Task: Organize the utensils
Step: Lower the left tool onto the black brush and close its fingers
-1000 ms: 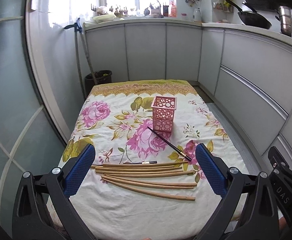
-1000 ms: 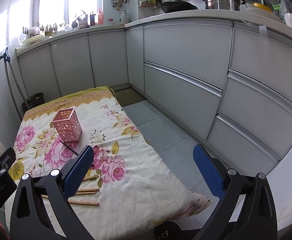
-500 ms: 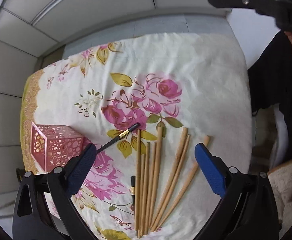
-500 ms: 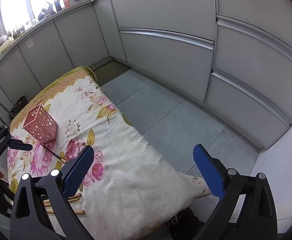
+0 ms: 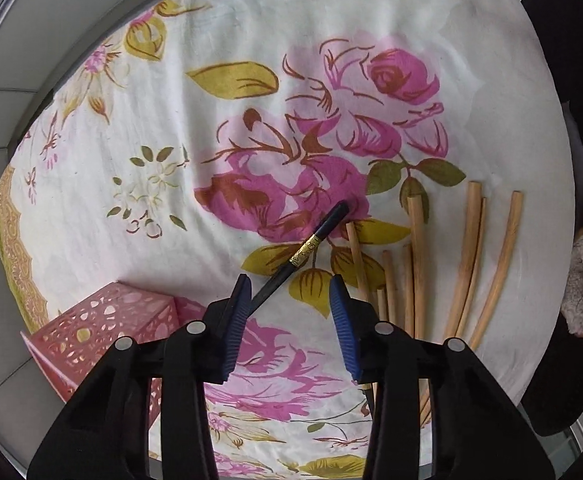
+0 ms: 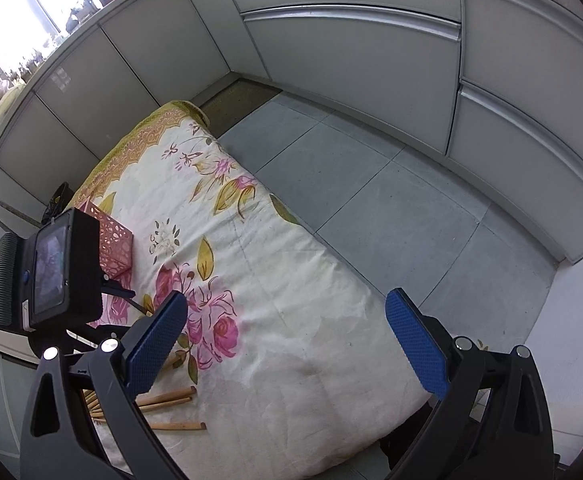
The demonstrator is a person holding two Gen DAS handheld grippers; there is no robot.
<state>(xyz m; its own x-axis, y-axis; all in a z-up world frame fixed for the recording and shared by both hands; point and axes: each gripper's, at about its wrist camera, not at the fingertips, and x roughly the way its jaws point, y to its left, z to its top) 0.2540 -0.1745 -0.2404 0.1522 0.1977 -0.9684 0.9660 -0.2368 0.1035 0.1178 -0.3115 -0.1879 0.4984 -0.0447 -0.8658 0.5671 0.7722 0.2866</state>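
A black chopstick (image 5: 311, 246) with a gold band lies slantwise on the flowered cloth (image 5: 331, 40). Its lower end runs in between the jaws of my left gripper (image 5: 289, 284), close beside the left pad. Those jaws are closing, and the pads do not press on the stick. Several wooden chopsticks (image 5: 417, 248) lie side by side just to the right. A pink perforated holder (image 5: 103, 328) stands at the lower left. My right gripper (image 6: 287, 304) hangs open over the cloth's near corner with nothing between its fingers. From there the holder (image 6: 115, 248) and the wooden chopstick ends (image 6: 171, 398) show at the left.
The cloth (image 6: 275, 280) covers a low table that ends at a grey tiled floor (image 6: 371, 200) on the right. Grey cabinets (image 6: 351, 48) run round the far side. The left tool's camera unit (image 6: 51, 276) blocks part of the right wrist view. Dark clothing (image 5: 571, 100) sits at the cloth's edge.
My left gripper rolled over, dropped close to the cloth and narrowed its jaws around the black chopstick's end. My right gripper tilted down and moved a little lower.
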